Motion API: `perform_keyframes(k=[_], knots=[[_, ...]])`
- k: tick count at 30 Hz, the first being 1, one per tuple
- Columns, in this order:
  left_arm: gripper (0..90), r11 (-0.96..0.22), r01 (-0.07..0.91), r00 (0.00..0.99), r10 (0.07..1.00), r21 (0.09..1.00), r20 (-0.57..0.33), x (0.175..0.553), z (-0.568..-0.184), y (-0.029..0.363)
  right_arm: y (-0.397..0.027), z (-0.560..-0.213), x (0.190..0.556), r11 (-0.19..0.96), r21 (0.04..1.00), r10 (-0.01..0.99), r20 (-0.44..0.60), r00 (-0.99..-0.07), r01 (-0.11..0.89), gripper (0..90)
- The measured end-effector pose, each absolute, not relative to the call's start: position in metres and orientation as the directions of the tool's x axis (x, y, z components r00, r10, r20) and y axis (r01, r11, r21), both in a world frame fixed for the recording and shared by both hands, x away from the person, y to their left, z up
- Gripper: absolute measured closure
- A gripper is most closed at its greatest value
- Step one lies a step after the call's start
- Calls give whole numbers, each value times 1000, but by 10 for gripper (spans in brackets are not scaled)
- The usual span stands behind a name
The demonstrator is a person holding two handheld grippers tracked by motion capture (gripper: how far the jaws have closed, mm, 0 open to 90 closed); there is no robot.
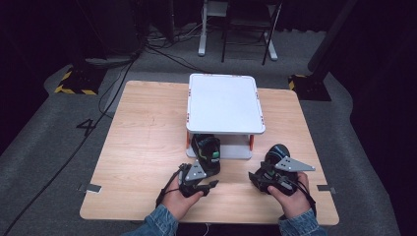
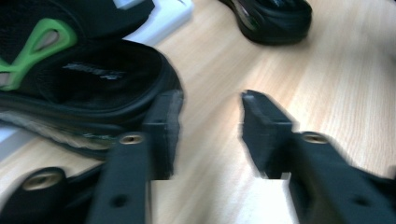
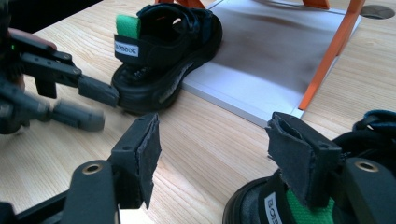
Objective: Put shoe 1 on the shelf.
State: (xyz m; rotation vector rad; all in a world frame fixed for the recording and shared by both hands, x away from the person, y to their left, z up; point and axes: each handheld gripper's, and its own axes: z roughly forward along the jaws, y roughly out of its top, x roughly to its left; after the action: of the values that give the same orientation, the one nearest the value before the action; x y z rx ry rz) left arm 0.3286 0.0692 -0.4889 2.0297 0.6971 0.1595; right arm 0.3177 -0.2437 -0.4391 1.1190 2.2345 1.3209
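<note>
Left sandal (image 1: 206, 153) sat half on lower shelf of white rack (image 1: 223, 103); right sandal (image 1: 276, 156) right of rack on tabletop (image 1: 142, 147). Left gripper (image 1: 212, 184) fingers (image 2: 163, 126) spread beside left sandal's heel, pinching nothing. Right gripper (image 3: 224, 154) fingers (image 3: 301, 158) spread, one resting on right sandal.

Black sandal (image 3: 163, 60) with green heel tab and white label; green cut-out on its side strap. Second black sandal (image 3: 299, 205), same green tab and white label. White two-tier rack (image 1: 224, 103) on orange posts. Pale wood-grain worktop (image 1: 147, 142). Black left claw (image 2: 210, 135) and right claw (image 3: 215, 154), grey plates on top. Blue denim sleeves (image 1: 157, 223). Grey carpet floor (image 1: 44, 147).
</note>
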Motion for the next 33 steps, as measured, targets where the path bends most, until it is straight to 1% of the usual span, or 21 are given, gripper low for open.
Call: perform_keyframes(k=[1, 2, 4, 5, 7, 10, 16, 18, 21, 23, 27, 31, 33], knots=[[618, -371, 432, 822, 537, 822, -189, 332, -488, 71, -244, -439, 317, 267, 843, 757, 116, -643, 467, 348], [626, -371, 426, 820, 543, 825, -179, 333, -487, 72, -245, -440, 317, 263, 842, 761, 119, -638, 470, 350], [586, -387, 409, 814, 563, 827, -139, 336, -487, 71, -246, -440, 316, 261, 842, 763, 120, -636, 472, 351], [582, -393, 400, 813, 570, 828, -123, 338, -488, 72, -246, -440, 316, 264, 843, 762, 115, -637, 468, 352], [582, -385, 408, 808, 575, 828, -131, 343, -489, 73, -247, -440, 314, 263, 845, 761, 116, -638, 466, 352], [581, -387, 389, 805, 585, 836, -103, 351, -488, 73, -250, -440, 310, 248, 850, 768, 119, -629, 464, 363], [535, -392, 370, 785, 617, 842, -57, 370, -488, 75, -256, -434, 301, 236, 872, 777, 95, -623, 428, 363], [522, -369, 374, 774, 629, 851, -68, 378, -492, 76, -258, -433, 297, 230, 875, 783, 93, -615, 426, 362], [510, -358, 382, 773, 628, 852, -83, 388, -495, 74, -262, -432, 293, 223, 878, 792, 90, -604, 423, 362], [510, -355, 370, 774, 629, 859, -73, 393, -493, 71, -266, -432, 289, 219, 880, 798, 87, -597, 421, 362], [480, -374, 329, 774, 632, 867, -21, 402, -494, 66, -272, -432, 281, 206, 879, 813, 90, -575, 430, 361], [472, -367, 325, 768, 640, 872, -18, 411, -495, 65, -279, -431, 276, 193, 879, 828, 92, -554, 435, 361], [452, -354, 319, 777, 629, 879, -29, 413, -497, 65, -283, -431, 274, 184, 881, 835, 94, -542, 436, 361]])
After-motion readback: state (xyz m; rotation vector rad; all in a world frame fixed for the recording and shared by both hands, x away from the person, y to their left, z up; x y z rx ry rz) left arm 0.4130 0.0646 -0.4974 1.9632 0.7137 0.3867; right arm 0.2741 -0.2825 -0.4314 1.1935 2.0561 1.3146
